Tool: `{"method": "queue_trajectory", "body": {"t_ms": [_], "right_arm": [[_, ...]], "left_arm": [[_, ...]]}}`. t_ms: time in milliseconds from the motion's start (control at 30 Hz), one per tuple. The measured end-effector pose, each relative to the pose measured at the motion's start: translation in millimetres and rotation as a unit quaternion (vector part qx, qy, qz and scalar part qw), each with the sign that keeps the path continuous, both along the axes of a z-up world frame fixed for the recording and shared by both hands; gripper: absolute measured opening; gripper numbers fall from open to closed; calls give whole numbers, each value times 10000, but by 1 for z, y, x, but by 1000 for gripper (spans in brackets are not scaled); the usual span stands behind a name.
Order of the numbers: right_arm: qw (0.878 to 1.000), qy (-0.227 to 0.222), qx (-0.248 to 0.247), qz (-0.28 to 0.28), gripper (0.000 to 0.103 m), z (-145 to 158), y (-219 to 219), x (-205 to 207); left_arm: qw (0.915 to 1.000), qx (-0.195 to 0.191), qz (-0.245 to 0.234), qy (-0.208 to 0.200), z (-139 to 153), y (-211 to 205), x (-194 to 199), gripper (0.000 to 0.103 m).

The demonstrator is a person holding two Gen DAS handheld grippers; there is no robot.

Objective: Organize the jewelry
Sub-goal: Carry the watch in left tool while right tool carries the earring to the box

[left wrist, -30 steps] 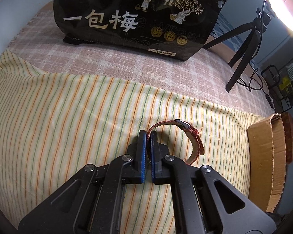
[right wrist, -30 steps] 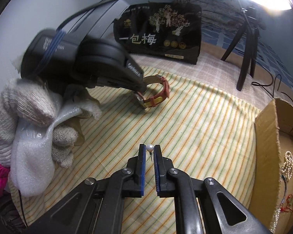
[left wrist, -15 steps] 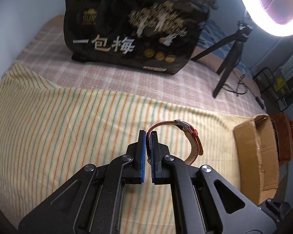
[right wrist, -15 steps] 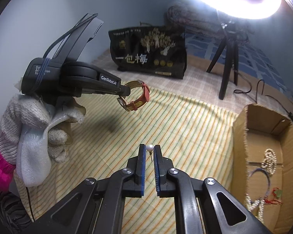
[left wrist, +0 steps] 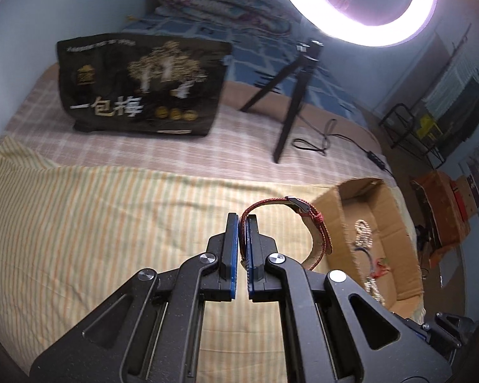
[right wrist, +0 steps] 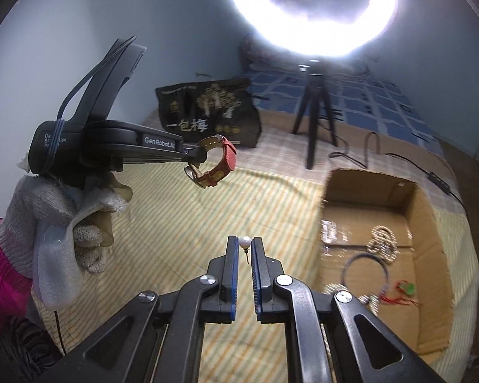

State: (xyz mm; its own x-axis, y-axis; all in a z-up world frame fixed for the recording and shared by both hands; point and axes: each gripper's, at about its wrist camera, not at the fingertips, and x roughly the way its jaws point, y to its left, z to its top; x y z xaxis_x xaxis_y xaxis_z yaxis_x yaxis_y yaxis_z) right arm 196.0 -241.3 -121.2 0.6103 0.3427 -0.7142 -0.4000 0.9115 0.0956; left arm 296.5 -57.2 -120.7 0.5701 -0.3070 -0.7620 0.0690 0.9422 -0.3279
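Observation:
My left gripper (left wrist: pixel 242 223) is shut on the strap of a red wristwatch (left wrist: pixel 316 226) and holds it in the air above the striped cloth, left of the cardboard box (left wrist: pixel 332 214). In the right wrist view the same gripper (right wrist: pixel 196 156) carries the watch (right wrist: pixel 218 167), its gold case hanging down. My right gripper (right wrist: pixel 244 244) is shut on a pearl stud earring (right wrist: pixel 245 242), above the cloth and left of the box (right wrist: pixel 428 223). In the box lie pearl strings (right wrist: pixel 381 242), a dark cord necklace (right wrist: pixel 364 266) and a red and green piece (right wrist: pixel 405 289).
A black printed bag (left wrist: pixel 143 89) stands at the back of the bed. A tripod (left wrist: pixel 290 95) with a bright ring light (left wrist: pixel 367 3) stands behind the box, its cable (left wrist: pixel 329 140) trailing right. A gloved hand (right wrist: pixel 64 223) holds the left gripper.
Both grippers have risen and swung to the right toward the cardboard box, each keeping its hold. The box's inside has come into view in both cameras.

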Motion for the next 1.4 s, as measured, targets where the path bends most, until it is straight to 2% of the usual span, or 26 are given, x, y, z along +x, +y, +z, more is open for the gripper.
{"method": "queue_trajectory", "body": {"t_ms": [367, 733, 1400], "right_arm": [[9984, -24, 43, -559, 5, 8, -64, -18], [9957, 45, 6, -926, 5, 2, -111, -27], [9922, 264, 40, -1214, 5, -14, -146, -18]], "left_arm": [[9986, -39, -507, -153, 8, -66, -7, 2], [9970, -70, -748, -182, 5, -110, -5, 2], [9946, 240, -948, -335, 1, -156, -4, 2]]}}
